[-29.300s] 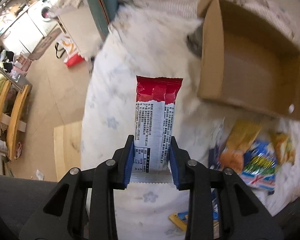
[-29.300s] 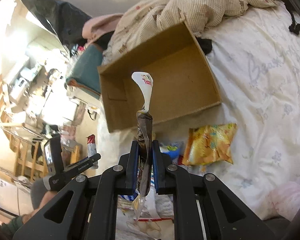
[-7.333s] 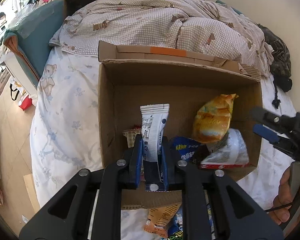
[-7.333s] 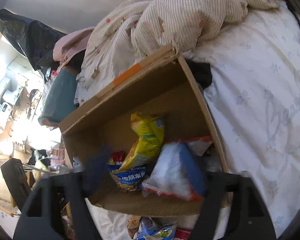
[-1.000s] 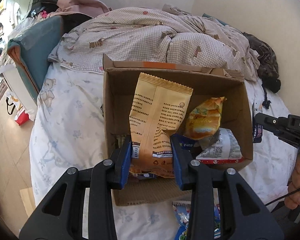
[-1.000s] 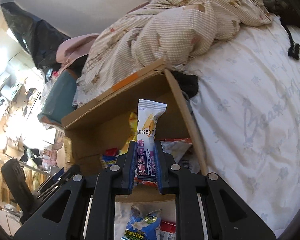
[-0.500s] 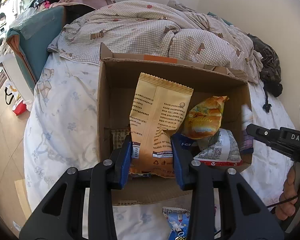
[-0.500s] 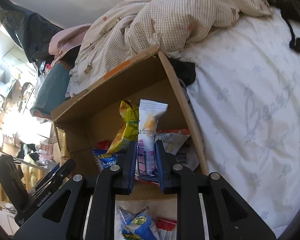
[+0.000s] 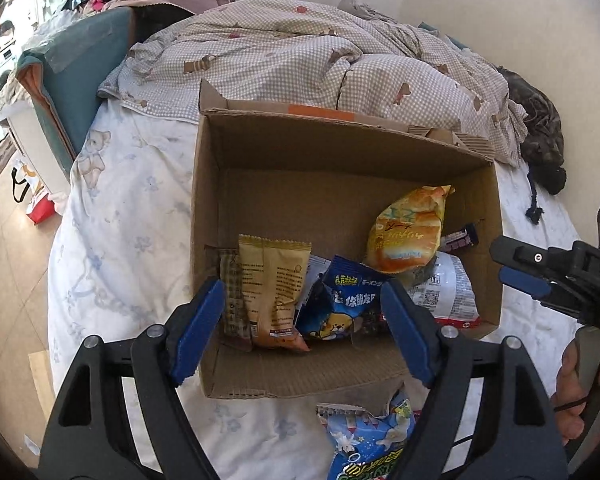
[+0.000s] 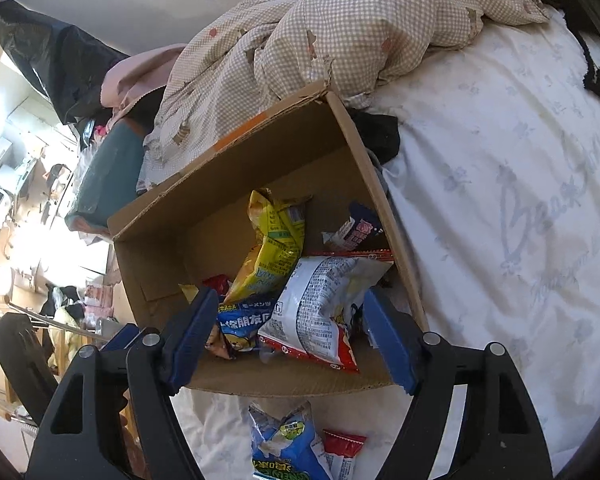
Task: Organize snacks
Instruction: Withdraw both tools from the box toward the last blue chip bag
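In corrugated cardboard box [image 9: 476, 200]: crinkly tan packet [image 9: 274, 292], glossy blue packet [image 9: 348, 304].

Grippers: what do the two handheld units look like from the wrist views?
Both grippers, left and right, have matte black angular plastic arms with silver screws and flat blue pads lining the fingers. The right unit's body carries white lettering "DAS"; a thin black cable hangs beneath it.

both wrist views look steeply down, close over the same cardboard box [image 9: 340, 152] [image 10: 236, 184].
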